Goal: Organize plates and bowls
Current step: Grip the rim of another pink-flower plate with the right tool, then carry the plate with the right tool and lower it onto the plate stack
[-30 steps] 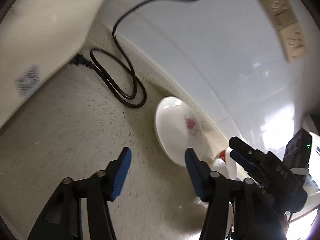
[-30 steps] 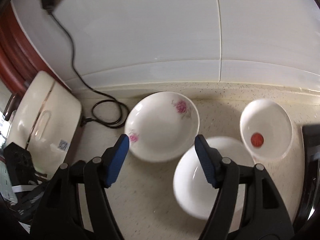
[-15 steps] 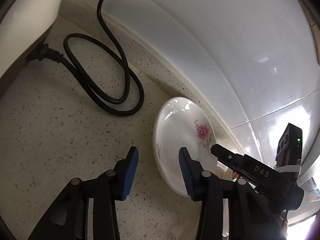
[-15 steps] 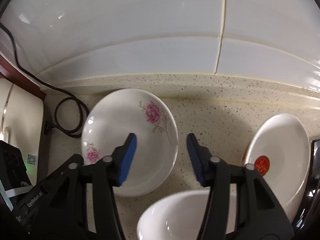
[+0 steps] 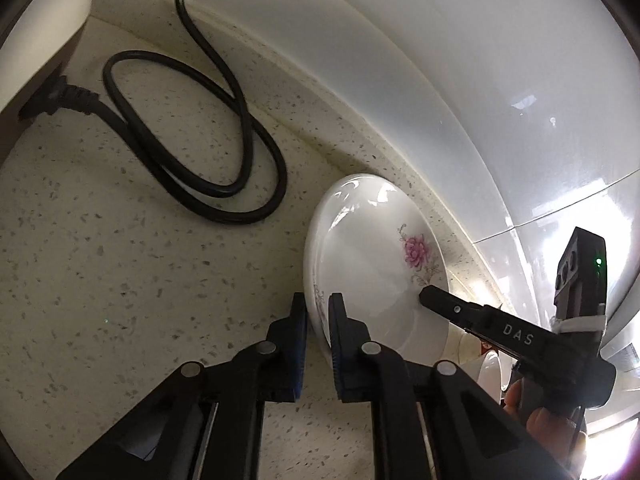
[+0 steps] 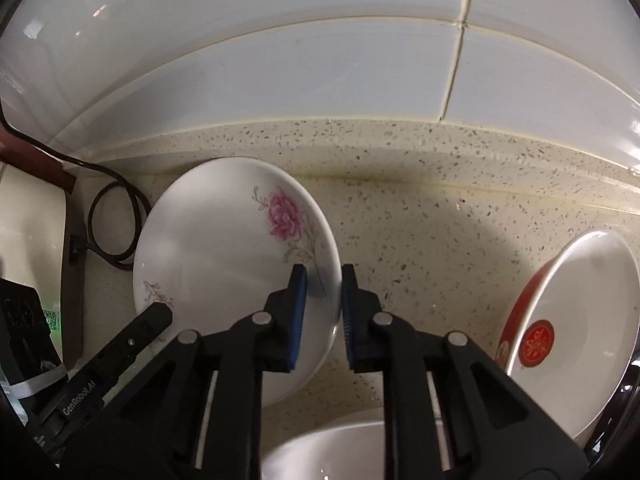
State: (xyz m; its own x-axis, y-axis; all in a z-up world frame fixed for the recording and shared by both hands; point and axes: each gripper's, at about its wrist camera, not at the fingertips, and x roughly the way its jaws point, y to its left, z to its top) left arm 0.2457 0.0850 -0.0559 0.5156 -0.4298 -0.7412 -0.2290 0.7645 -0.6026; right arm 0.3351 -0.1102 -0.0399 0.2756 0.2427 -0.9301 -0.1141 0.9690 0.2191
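Note:
A white plate with pink flowers (image 6: 224, 248) lies on the speckled counter near the back wall; it also shows in the left wrist view (image 5: 372, 264). My left gripper (image 5: 318, 320) is shut on the plate's left rim, one pad on each side. My right gripper (image 6: 323, 300) is shut on the plate's right rim the same way. A white bowl with a red outside and a red mark inside (image 6: 576, 328) leans at the right. A plain white bowl (image 6: 324, 452) sits just below my right gripper, mostly hidden.
A coiled black power cord (image 5: 192, 152) lies on the counter left of the plate, plugged into a cream appliance (image 6: 28, 232) at the far left. A white tiled wall (image 6: 320, 60) rises right behind the plate.
Both grippers moved in toward the flowered plate and closed on its opposite rims; they were open and farther back a second ago.

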